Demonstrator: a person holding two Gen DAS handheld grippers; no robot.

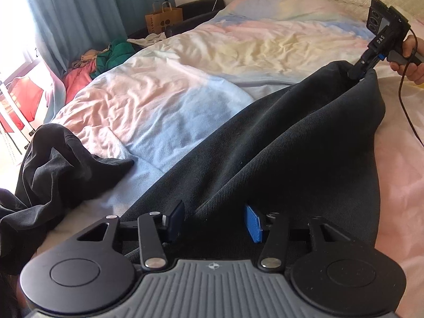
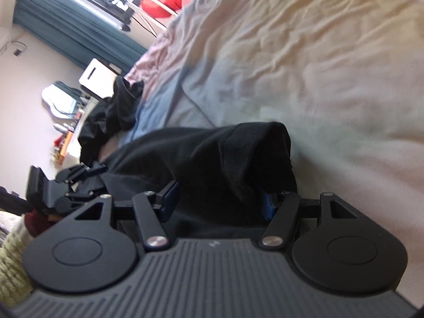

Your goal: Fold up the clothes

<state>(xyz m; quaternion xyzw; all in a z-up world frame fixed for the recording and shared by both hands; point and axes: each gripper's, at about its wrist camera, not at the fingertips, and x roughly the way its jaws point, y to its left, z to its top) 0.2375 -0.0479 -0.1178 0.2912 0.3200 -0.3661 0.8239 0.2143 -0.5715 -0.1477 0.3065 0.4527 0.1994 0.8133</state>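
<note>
A dark grey garment [image 1: 278, 145] lies stretched across the bed between my two grippers. My left gripper [image 1: 214, 221] stands at its near edge, a raised fold of the cloth between the jaws; the blue pad [image 1: 253, 224] on the right shows its bare face, clear of the fabric. At the far corner, the cloth rises in a peak to my right gripper [image 1: 356, 75], held by a hand [image 1: 413, 63]. In the right wrist view the garment [image 2: 212, 153] bunches between that gripper's [image 2: 218, 201] spread jaws and drapes over the right finger. The left gripper [image 2: 79, 175] shows at the left.
A pastel duvet [image 1: 185, 79] covers the bed. A second dark garment [image 1: 58, 164] lies crumpled at the near left. Beyond the bed's left side are a heap of clothes [image 1: 106, 58], a paper bag [image 1: 163, 20], teal curtains [image 1: 79, 13] and red cloth on a rack [image 1: 23, 98].
</note>
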